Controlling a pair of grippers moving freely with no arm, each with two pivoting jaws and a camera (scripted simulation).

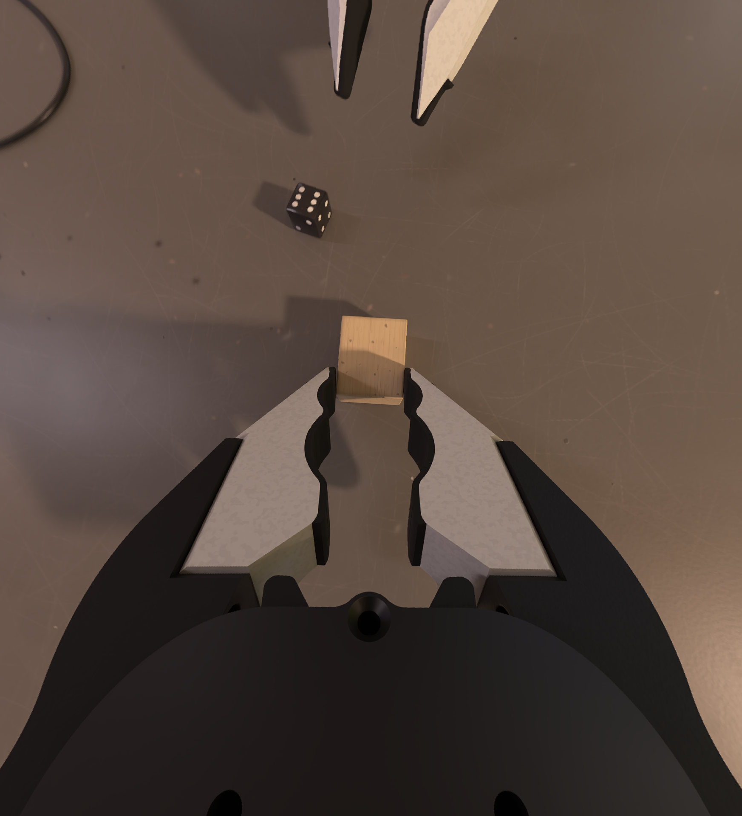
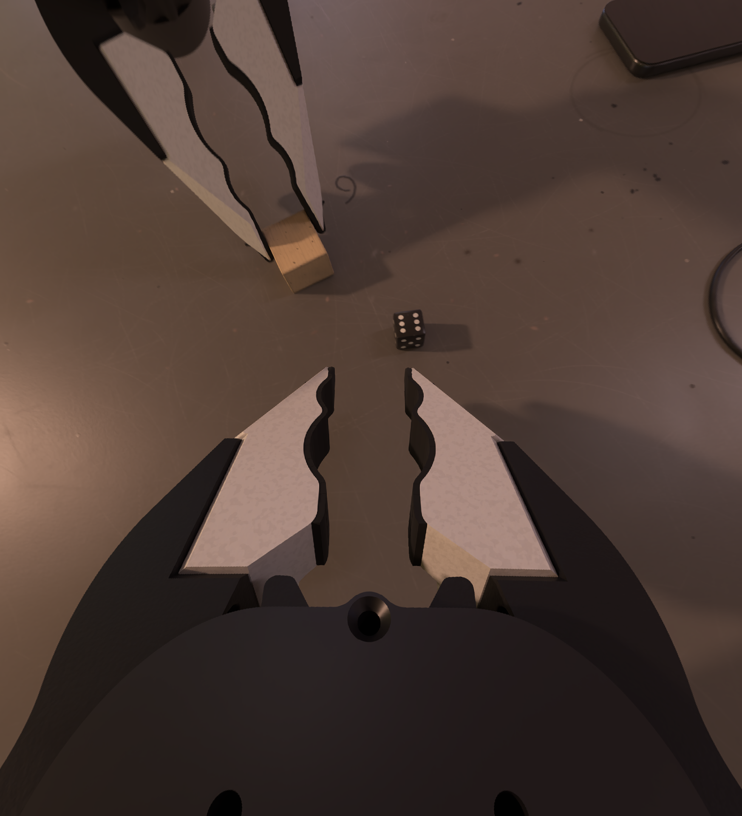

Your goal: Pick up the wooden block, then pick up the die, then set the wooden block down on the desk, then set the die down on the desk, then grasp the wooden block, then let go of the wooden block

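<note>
The wooden block (image 1: 371,357), a pale cube, rests on the brown desk (image 1: 581,309) between my left gripper's (image 1: 369,375) fingertips. Both tips touch its sides, so the gripper is shut on it. In the right wrist view the left gripper (image 2: 294,243) stands upright over the block (image 2: 301,260). The black die (image 1: 309,209) with white pips lies on the desk beyond the block and a little left. My right gripper (image 2: 369,373) is open and empty, hovering just short of the die (image 2: 409,331). Its fingers (image 1: 440,57) show at the top of the left wrist view.
A dark phone (image 2: 691,35) lies flat at the far right corner. A black cable loop (image 2: 722,309) curves along the right side and also shows in the left wrist view (image 1: 51,88). The desk is scratched and speckled.
</note>
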